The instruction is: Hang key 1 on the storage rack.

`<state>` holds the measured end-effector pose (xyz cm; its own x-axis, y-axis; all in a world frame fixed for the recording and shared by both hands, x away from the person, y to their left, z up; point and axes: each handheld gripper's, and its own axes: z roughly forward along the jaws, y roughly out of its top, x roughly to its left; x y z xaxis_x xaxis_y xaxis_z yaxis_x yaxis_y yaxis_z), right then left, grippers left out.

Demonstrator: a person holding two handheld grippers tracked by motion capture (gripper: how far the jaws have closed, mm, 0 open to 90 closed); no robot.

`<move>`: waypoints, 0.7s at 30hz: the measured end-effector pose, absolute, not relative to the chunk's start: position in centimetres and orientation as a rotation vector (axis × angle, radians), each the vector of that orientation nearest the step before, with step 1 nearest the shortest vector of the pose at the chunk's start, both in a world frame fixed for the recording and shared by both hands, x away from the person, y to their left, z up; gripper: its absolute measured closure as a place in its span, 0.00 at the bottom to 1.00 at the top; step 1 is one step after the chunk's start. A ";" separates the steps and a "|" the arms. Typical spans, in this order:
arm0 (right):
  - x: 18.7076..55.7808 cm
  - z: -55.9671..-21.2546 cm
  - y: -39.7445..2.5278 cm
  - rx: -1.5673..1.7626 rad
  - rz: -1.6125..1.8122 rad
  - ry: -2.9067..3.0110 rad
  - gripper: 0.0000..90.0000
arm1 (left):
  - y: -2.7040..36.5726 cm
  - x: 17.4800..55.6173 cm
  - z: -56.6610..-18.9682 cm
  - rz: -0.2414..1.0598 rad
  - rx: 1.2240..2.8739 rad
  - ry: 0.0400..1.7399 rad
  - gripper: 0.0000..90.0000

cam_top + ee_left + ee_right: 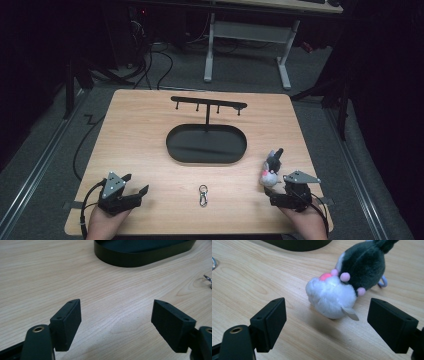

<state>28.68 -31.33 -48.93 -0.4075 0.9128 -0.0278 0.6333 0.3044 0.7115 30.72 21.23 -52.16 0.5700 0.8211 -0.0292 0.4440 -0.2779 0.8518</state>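
right gripper [327, 315], jaws wide and empty, should close squarely on the plush toy [347, 282] near the desk's right edge; left gripper [116, 320] wide, empty.

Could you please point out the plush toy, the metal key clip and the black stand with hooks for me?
plush toy [332, 298]: right gripper view, on its white fluffy end.
metal key clip [203, 195]: high view, on the middle of the clip.
black stand with hooks [207, 107]: high view, where crossbar meets post.
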 end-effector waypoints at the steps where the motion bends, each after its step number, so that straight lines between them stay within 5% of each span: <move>1: 28.8 -48.9 -31.3 1.390 0.875 2.155 0.18 | 21.2 30.7 -52.2 0.533 1.916 1.016 0.28; 21: 29.4 -47.6 -31.7 1.573 0.704 2.182 0.18 | 21.1 30.8 -51.7 0.513 1.915 0.966 0.18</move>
